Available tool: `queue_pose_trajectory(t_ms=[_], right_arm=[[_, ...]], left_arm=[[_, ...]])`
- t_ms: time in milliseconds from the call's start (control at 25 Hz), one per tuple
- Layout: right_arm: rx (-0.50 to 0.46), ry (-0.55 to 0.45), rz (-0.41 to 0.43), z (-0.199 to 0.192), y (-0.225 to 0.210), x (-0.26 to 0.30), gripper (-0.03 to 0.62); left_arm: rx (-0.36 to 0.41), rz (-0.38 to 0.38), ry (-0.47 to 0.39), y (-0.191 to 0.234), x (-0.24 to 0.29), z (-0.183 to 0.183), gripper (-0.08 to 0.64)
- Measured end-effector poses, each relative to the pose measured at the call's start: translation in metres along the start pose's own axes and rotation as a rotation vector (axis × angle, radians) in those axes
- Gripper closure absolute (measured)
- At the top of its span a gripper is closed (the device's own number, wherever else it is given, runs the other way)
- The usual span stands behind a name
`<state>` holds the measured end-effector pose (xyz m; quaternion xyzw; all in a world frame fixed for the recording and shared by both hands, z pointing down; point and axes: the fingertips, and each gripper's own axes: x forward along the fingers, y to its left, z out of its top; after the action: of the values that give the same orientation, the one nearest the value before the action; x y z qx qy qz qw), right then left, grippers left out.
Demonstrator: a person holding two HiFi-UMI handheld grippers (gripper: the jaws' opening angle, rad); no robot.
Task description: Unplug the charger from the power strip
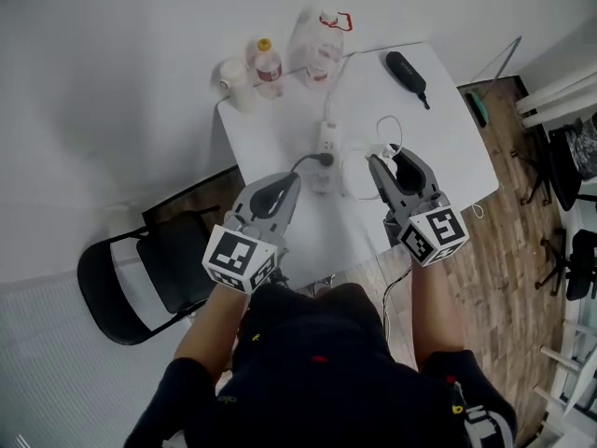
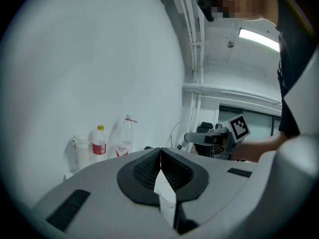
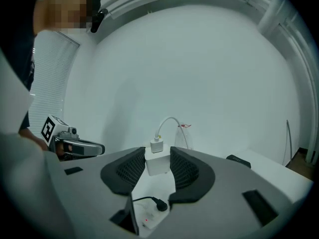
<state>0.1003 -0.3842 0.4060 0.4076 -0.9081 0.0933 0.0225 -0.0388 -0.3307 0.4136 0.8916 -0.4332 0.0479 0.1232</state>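
Observation:
My right gripper (image 1: 381,164) (image 3: 158,154) is shut on a white charger block (image 3: 158,166), held up off the table. A white cable (image 3: 168,123) arches out of the charger's top. Below it on the white table (image 1: 438,138) lies the white power strip (image 1: 325,147) (image 3: 144,219), with a black plug (image 1: 324,160) (image 3: 160,204) still in it. My left gripper (image 1: 287,183) (image 2: 160,156) hovers to the left of the strip, raised and shut with nothing between its jaws. Each gripper view shows the other gripper.
Two plastic bottles (image 1: 269,66) (image 1: 322,45) and a white cup (image 1: 233,77) stand at the table's far edge by the wall. A black oblong device (image 1: 406,71) lies at the far right. A black chair (image 1: 140,278) stands left of the table.

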Motion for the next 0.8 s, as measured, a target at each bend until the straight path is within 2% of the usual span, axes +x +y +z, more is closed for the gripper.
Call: queue_pose_trajectory(t_ms=[160,280,640,800], right_arm=[[-0.016,-0.061,-0.037,0.032,0.024,-0.030,0.426],[-0.065,-0.066,-0.091,0.047,0.039,-0.043,0.426],[-0.167,-0.142,-0.139,0.092,0.078,-0.068,0.426],[-0.167,-0.143,-0.183,0.095,0.080,-0.074,0.426]], left_arm=[[0.067,-0.006,-0.053,-0.004,-0.037,0.036,0.537],[0.111,-0.010,-0.086,-0.007,-0.063,0.056,0.537],[0.136,-0.005,-0.149,-0.003,-0.103,0.083,0.537],[0.141,0.001,-0.167,0.004,-0.113,0.089,0.537]])
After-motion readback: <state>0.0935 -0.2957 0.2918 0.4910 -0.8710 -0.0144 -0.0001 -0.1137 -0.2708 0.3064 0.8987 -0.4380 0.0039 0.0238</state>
